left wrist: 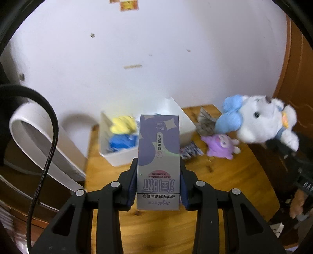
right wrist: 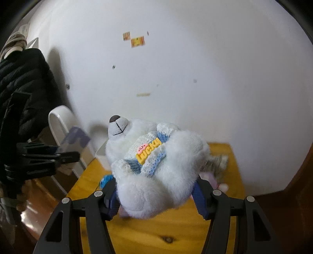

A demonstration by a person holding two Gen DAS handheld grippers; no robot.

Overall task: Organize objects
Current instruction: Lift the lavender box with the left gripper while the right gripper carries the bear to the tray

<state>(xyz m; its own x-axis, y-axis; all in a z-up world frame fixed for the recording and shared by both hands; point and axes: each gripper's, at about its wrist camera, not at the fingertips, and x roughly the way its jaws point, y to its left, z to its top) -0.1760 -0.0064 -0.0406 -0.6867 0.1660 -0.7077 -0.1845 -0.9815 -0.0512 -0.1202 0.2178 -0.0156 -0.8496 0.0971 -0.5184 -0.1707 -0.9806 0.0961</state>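
Pinching purple carton (left wrist: pixel 158 156) in left jaws, plush bear (right wrist: pixel 156 166) in right, above wooden table (left wrist: pixel 225 175) edge.

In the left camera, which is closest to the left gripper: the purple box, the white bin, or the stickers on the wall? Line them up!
1. Purple box: held between the left gripper fingers.
2. White bin: on the table, just behind the box.
3. Stickers: high on the far wall.
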